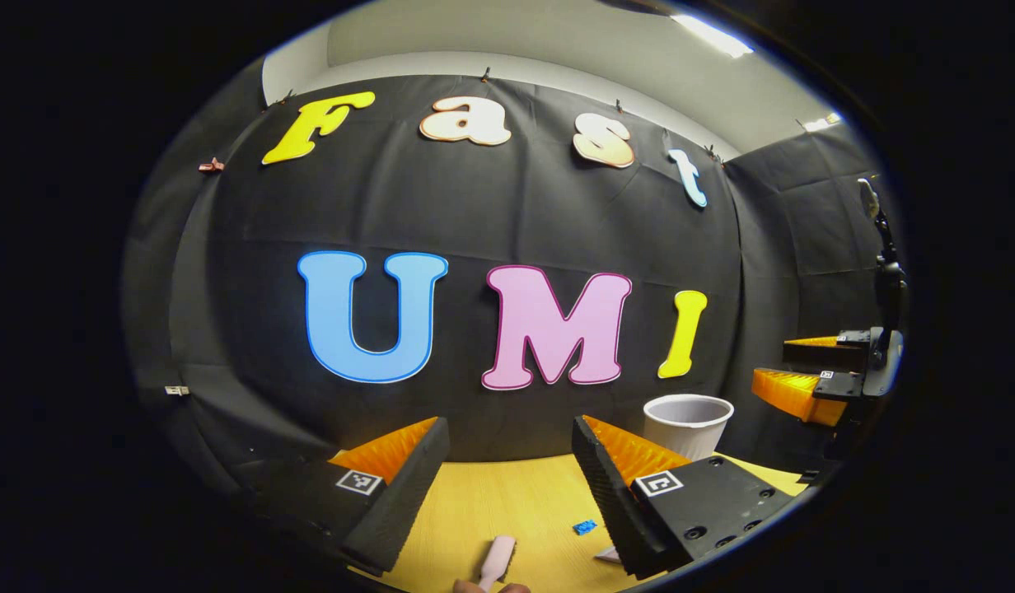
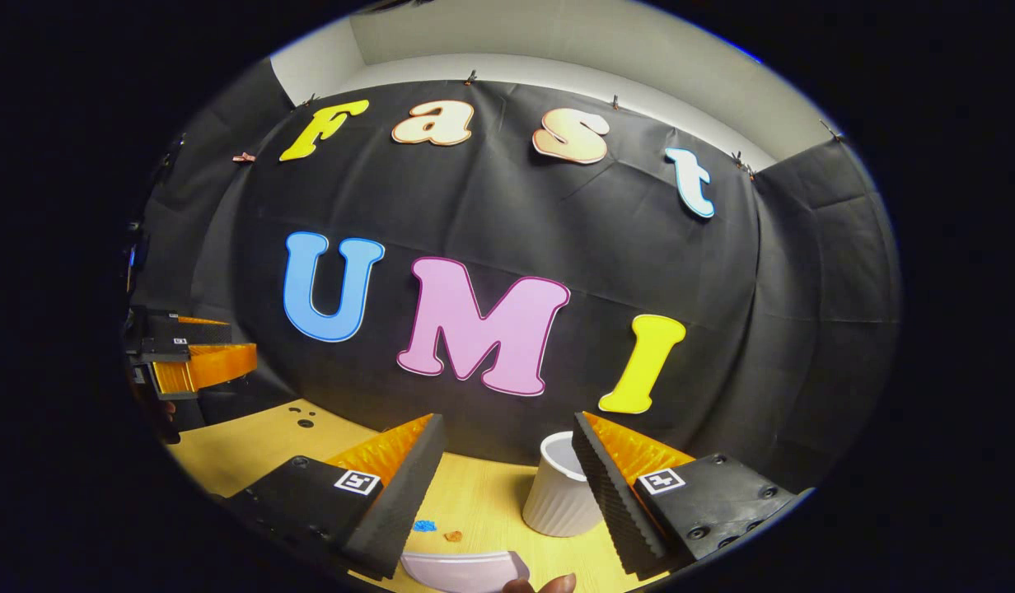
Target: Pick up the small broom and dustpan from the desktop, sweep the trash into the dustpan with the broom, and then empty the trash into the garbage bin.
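Low in the left gripper view, a pale pink broom handle (image 1: 496, 558) lies on the yellow desktop (image 1: 491, 502), below my open left gripper (image 1: 509, 428). A blue scrap (image 1: 584, 527) lies just right of the handle. In the right gripper view, the pale dustpan (image 2: 466, 570) rests at the bottom edge under my open right gripper (image 2: 507, 422). Ahead of the pan lie a blue scrap (image 2: 425, 525) and an orange scrap (image 2: 453, 535). The white ribbed garbage bin (image 2: 557, 494) stands behind, partly hidden by one finger. Neither gripper holds anything.
The bin (image 1: 689, 422) stands at the table's back right, near the black cloth wall. The right gripper (image 1: 792, 366) hovers at the far right, the left gripper (image 2: 236, 344) at the far left. Fingertips of a hand (image 2: 549, 585) touch the dustpan's edge. Small dark holes (image 2: 303, 422) mark the desktop.
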The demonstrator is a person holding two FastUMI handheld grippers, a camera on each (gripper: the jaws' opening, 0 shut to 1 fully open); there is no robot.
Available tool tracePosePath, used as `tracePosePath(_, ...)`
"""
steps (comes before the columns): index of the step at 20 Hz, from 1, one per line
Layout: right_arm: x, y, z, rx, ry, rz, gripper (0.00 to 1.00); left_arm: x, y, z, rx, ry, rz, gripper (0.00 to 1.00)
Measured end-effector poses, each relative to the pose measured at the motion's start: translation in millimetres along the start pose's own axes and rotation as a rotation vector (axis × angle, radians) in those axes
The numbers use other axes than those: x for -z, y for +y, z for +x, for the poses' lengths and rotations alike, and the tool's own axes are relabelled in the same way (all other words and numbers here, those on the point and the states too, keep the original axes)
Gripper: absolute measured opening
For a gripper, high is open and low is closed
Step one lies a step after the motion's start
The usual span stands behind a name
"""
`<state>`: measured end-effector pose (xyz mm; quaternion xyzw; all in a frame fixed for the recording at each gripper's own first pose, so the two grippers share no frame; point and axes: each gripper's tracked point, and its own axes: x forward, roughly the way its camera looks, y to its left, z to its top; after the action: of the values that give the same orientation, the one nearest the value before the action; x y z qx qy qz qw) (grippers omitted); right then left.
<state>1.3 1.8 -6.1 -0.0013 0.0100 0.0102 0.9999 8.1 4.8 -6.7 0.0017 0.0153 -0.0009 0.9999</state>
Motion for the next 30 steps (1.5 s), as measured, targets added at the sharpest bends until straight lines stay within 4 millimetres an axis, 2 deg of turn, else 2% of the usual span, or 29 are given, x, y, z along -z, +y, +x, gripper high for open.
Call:
tracePosePath(2,9.4,9.7,-2.7,-0.053,0.041,0.02,0.98,1.9,-0.1,0.3,0.005,0.006,0.011,0.95)
tracePosePath(3,23.0,18.3,-7.4,-0.105,0.096,0.03,0.97,4.1,-0.6,0.5,0.008,0.009,0.016,0.95)
tracePosePath(5,58.2,30.0,-16.9,-0.175,0.223,0.017,0.98,7.6,0.1,2.2,0.009,0.02,0.033,0.96)
tracePosePath(7,95.8,32.2,-31.2,-0.216,0.349,-0.007,0.97,13.4,1.8,2.8,0.009,0.031,0.048,0.96)
tracePosePath(11,180.6,27.6,-62.0,-0.255,0.596,-0.049,0.97,24.4,1.0,-4.1,0.012,0.049,0.056,0.95)
tracePosePath(13,215.9,22.7,-76.9,-0.259,0.698,-0.061,0.96,30.1,3.1,-5.8,0.008,0.058,0.066,0.96)
tracePosePath(17,280.4,17.3,-98.3,-0.282,0.888,-0.074,0.95,36.7,4.8,-6.4,0.004,0.073,0.073,0.96)
tracePosePath(23,367.8,17.0,-114.1,-0.305,1.103,-0.074,0.92,43.6,7.3,-6.5,-0.021,0.091,0.089,0.96)
tracePosePath(27,409.7,21.3,-115.2,-0.31,1.198,-0.049,0.89,49.9,9.8,-7.6,-0.043,0.117,0.093,0.96)
tracePosePath(30,428.4,23.8,-107.8,-0.309,1.245,-0.034,0.87,53.5,10.6,-8.9,-0.06,0.132,0.101,0.95)
